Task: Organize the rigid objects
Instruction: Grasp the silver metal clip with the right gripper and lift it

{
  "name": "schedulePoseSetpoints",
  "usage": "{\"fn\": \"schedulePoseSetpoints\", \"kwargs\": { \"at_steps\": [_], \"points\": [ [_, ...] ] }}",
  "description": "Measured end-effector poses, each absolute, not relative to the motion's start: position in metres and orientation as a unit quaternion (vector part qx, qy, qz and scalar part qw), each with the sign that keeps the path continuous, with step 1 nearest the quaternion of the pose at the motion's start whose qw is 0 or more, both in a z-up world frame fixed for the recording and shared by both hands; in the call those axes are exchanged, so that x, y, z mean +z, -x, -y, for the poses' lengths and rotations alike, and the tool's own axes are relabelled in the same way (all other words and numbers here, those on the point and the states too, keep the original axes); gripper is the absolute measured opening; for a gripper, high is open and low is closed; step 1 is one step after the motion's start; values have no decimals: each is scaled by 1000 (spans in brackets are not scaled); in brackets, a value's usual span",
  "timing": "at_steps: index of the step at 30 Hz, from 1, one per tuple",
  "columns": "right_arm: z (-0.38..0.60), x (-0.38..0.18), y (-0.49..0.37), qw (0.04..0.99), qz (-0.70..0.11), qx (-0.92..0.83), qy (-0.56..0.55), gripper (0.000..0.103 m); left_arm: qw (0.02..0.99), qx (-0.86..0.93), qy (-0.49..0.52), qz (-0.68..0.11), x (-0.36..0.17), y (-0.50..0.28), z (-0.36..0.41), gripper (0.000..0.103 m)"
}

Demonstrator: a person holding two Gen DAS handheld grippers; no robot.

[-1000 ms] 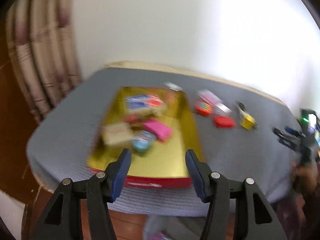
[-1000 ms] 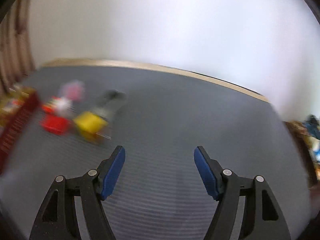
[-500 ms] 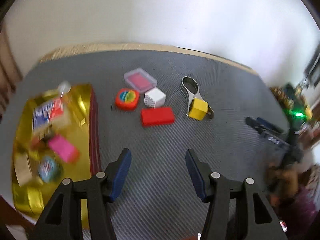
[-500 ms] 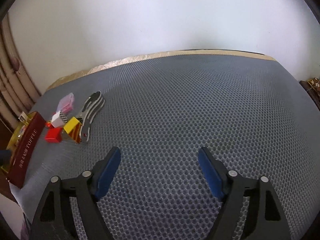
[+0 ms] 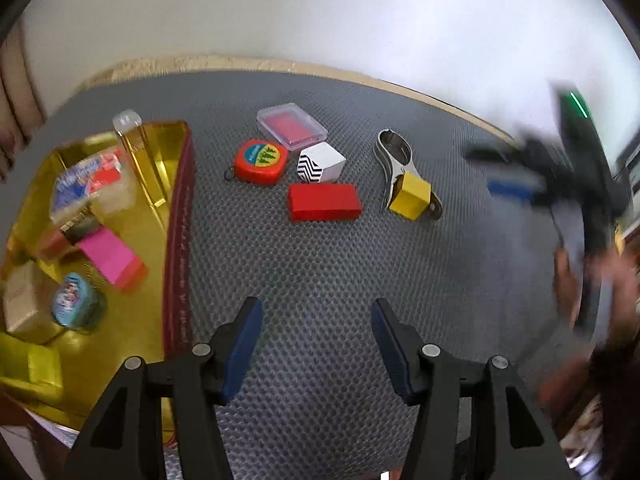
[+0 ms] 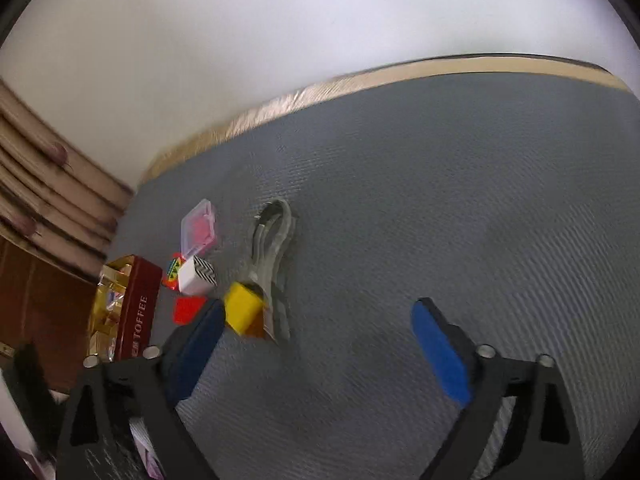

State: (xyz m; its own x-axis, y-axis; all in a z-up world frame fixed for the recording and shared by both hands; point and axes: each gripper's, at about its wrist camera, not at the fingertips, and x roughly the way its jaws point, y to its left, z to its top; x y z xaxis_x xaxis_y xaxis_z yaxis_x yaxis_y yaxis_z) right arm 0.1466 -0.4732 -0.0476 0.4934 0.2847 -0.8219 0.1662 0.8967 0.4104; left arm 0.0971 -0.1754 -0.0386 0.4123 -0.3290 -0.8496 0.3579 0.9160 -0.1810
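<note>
Grey bumpy mat (image 5: 320,264) covers the worktop, and a pale edge strip (image 6: 360,82) runs along its far side by the white wall (image 5: 320,12). A brown striped curtain (image 6: 44,196) hangs at the far left.

A gold box with dark red sides (image 5: 180,240) sits on the left part of the mat. It already holds small things: a pink block (image 5: 110,256), a blue round tin (image 5: 72,306) and a blue and red packet (image 5: 86,180). A clear tube (image 5: 138,160) leans at its far corner.

Five loose things lie in a bunch just right of the box. The clear case with a red inside (image 5: 292,126) is farthest back. The round red tape measure (image 5: 260,160) and the white cube with black zigzags (image 5: 320,162) sit close side by side in front of it. The red block (image 5: 324,202) lies flat, nearest of all. The yellow cube (image 5: 410,196) rests on a shiny metal tool (image 5: 394,152), a little apart to the right.

The left gripper (image 5: 316,344) hangs over bare mat in front of the bunch, fingers spread wide and holding nothing. The right gripper (image 6: 316,340) is spread wide and empty too, and its left finger (image 6: 196,344) hides part of the red block. It looks very blurry in the left view, so its height is hard to tell.

The right side of the mat is wide and bare.
</note>
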Motion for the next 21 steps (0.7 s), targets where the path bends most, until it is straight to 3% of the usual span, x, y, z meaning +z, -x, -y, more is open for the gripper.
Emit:
{"fn": "schedulePoseSetpoints", "kwargs": {
  "at_steps": [5,16,17,19,21],
  "points": [
    [439,-57,-203,811,-559,1,-173,93,852,-218,-69,-471,-39,-81,183,58],
    [390,-96,-244,768,-631,-54,-95,92,837,-221,-45,-498,-59,-91,167,58],
    [387,-97,-247,767,-633,-55,-88,89,837,-219,-43,-500,-59,-91,165,58],
    [379,-94,-250,776,-625,-49,-68,72,838,-214,-44,-500,-59,-93,164,58],
    [376,-90,-253,782,-620,-38,-52,45,838,-213,-47,-500,-59,-92,165,58]
  ]
}}
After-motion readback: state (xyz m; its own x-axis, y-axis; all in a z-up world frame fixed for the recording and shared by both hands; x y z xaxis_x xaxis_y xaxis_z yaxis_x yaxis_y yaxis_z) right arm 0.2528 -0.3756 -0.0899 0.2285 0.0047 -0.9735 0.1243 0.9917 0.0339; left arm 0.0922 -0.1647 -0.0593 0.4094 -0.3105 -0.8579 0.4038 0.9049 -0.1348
